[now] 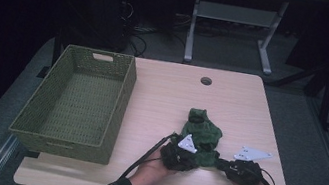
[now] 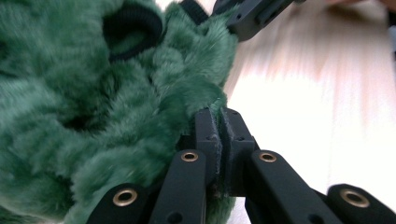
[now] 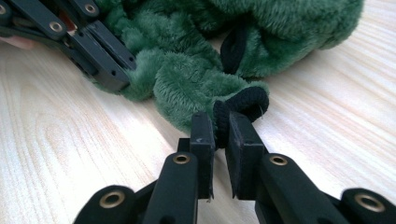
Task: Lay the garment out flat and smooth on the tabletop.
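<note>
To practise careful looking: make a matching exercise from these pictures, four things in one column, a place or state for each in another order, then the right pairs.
Things
1. green woven basket
2. green furry garment
3. left gripper
4. right gripper

Places or states
A. fingers shut on a black ribbed cuff
B. lies near the table's front edge, between both grippers
C. stands on the table's left side
D. fingers shut on a furry green edge

Pairs: 1-C, 2-B, 3-D, 4-A
</note>
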{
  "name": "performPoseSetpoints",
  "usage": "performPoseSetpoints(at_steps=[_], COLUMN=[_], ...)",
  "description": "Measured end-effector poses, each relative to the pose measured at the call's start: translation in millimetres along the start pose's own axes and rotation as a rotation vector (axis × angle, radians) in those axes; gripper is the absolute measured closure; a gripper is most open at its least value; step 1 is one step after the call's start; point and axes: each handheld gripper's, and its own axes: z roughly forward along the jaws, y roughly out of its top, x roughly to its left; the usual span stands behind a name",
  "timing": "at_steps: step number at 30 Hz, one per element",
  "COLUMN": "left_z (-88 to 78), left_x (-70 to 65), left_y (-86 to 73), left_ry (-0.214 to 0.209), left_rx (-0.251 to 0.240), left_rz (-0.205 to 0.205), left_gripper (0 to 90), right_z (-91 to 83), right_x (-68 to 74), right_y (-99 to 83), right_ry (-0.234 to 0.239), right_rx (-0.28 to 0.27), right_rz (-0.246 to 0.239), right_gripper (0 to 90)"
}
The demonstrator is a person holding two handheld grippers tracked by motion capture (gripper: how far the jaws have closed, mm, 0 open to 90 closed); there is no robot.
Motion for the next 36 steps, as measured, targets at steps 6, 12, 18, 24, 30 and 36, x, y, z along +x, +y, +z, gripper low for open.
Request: performPoseSetpoints(at_steps=[6, 12, 18, 24, 30, 36], left_z=[-19.5, -46.7, -70.6, -83.5, -84.3, -69.3], left_x=[2.9, 12.2, 25.6, 30.4, 30.2, 27.9], left_y=[6.7, 7.0, -0.8, -16.8, -30.3, -42.1], left_ry=[-0.030, -0.009, 0.036, 0.087, 0.106, 0.102], left_rx=[-0.082, -0.137, -0.161, -0.140, -0.091, -0.013], left_rz=[-0.015, -0.038, -0.076, -0.094, -0.124, -0.152], left_gripper=[86.7, 86.8, 86.8, 88.1, 88.3, 85.9], right_z=[-10.2, -22.4, -33.3, -46.9, -53.4, -48.8], right_x=[-2.7, -9.1, -16.3, -21.9, -23.2, -18.3], right_y=[0.4, -3.8, -8.5, -17.4, -26.2, -32.7], right_ry=[-0.026, -0.059, -0.096, -0.125, -0.137, -0.111], right_rx=[-0.032, -0.054, -0.071, -0.079, -0.049, 0.006], right_rz=[0.002, 0.014, 0.031, 0.055, 0.064, 0.069], right_gripper=[82.6, 82.6, 82.6, 83.1, 83.8, 82.9])
